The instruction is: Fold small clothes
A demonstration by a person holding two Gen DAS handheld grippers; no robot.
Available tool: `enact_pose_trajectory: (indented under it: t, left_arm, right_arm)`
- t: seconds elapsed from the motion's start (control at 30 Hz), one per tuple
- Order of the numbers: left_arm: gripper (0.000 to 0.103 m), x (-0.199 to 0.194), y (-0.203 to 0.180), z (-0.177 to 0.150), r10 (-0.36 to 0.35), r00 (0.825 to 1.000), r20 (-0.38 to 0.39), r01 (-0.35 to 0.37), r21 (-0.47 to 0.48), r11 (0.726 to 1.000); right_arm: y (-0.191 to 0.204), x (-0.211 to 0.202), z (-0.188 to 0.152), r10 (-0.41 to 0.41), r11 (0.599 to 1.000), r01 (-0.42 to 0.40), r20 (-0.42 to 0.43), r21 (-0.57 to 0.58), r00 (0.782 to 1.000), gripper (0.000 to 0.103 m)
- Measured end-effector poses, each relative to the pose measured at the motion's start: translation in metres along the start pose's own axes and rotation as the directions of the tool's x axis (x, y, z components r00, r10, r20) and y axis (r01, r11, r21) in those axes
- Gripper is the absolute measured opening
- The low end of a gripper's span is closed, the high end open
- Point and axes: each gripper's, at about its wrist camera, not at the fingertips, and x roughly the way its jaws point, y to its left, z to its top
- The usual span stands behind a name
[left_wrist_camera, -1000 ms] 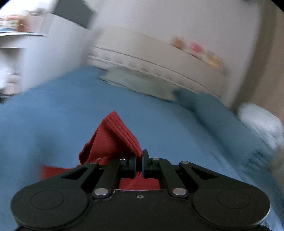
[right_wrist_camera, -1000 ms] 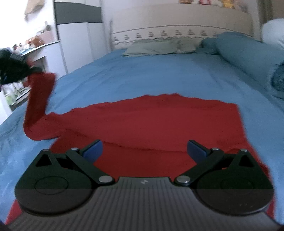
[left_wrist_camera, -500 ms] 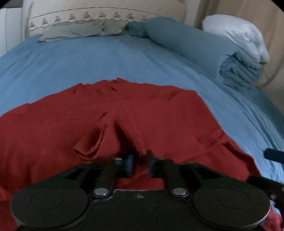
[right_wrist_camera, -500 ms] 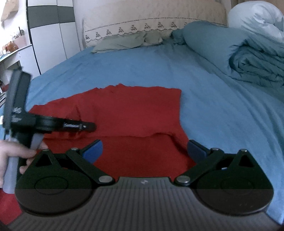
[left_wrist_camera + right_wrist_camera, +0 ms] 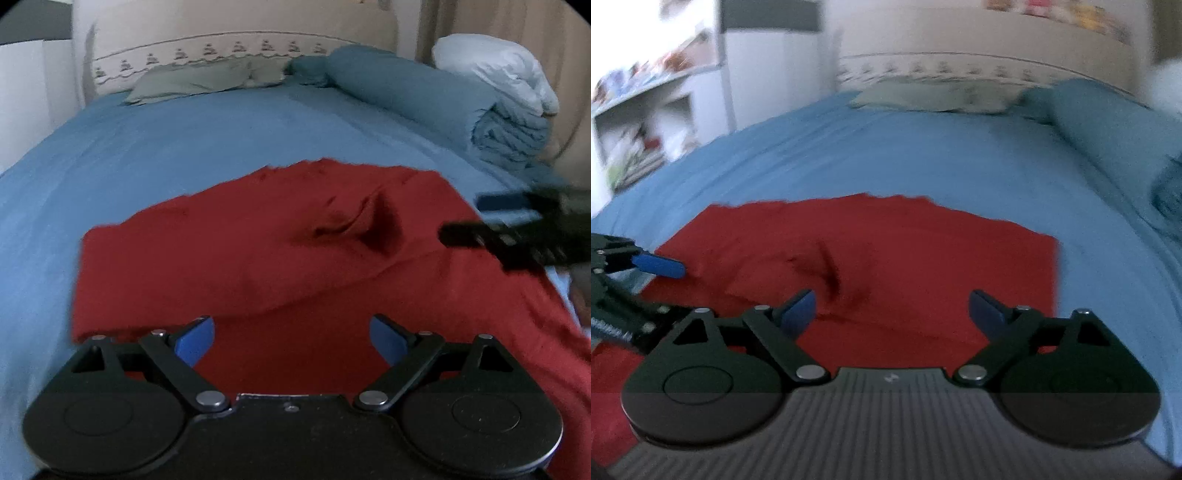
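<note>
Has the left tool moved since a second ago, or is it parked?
Yes. The left tool has dropped from above the bed toward the red garment, swinging round to face the headboard, its jaws opening with nothing gripped.

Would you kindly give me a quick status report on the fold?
Left tool opening, nothing between its jaws. Right tool open, empty. Red garment lies on the blue bed, one layer folded over, a rumple mid-cloth. Nothing in the way.

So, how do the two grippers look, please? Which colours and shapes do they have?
Both are black, with two round discs at the base, silver rivets and angled link bars ending in blue pads. The left gripper has a smooth black body; the right gripper has a ribbed grey one with a small mark.
</note>
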Motion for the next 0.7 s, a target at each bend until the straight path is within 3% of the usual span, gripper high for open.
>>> enact_pose_trajectory:
  t: [0.07, 0.2, 0.37, 0.43, 0.47, 0.53, 0.6, 0.7]
  left_arm:
    - [0.094, 0.002, 0.009, -0.010, 0.002, 1.000, -0.006, -0.002, -0.023, 1.000]
    - [0.094, 0.002, 0.020, -0.025, -0.007, 1.000, 0.013, 0.008, -0.081, 0.997]
    - [0.094, 0.010, 0.028, -0.032, -0.018, 1.000, 0.013, 0.019, -0.082, 0.996]
    - [0.094, 0.012, 0.031, -0.032, -0.016, 1.000, 0.021, 0.017, -0.084, 0.996]
    - [0.094, 0.013, 0.031, -0.031, -0.023, 0.999, 0.025, 0.025, -0.095, 0.995]
    - [0.094, 0.014, 0.034, -0.032, -0.034, 0.999, 0.033, 0.037, -0.115, 0.993]
    - [0.094, 0.014, 0.035, -0.034, -0.039, 0.998, 0.039, 0.043, -0.123, 0.991]
    - [0.094, 0.015, 0.033, -0.035, -0.031, 0.999, 0.037, 0.035, -0.105, 0.994]
  right_arm:
    - [0.013, 0.018, 0.010, 0.001, 0.998, -0.003, -0.040, -0.058, 0.999, 0.096]
    - [0.029, 0.058, 0.026, -0.002, 0.991, -0.015, -0.127, -0.129, 0.992, 0.077]
    - [0.045, 0.091, 0.041, 0.010, 0.983, -0.043, -0.183, -0.177, 0.983, 0.069]
    - [0.052, 0.098, 0.046, 0.020, 0.978, -0.061, -0.204, -0.200, 0.979, 0.042]
    - [0.055, 0.102, 0.048, 0.022, 0.975, -0.071, -0.223, -0.212, 0.975, 0.020]
    - [0.054, 0.104, 0.058, 0.008, 0.974, -0.058, -0.227, -0.217, 0.974, 0.021]
    - [0.046, 0.096, 0.071, -0.010, 0.981, -0.023, -0.170, -0.192, 0.985, 0.020]
    - [0.013, 0.077, 0.093, -0.043, 0.998, 0.040, -0.069, -0.044, 0.997, 0.020]
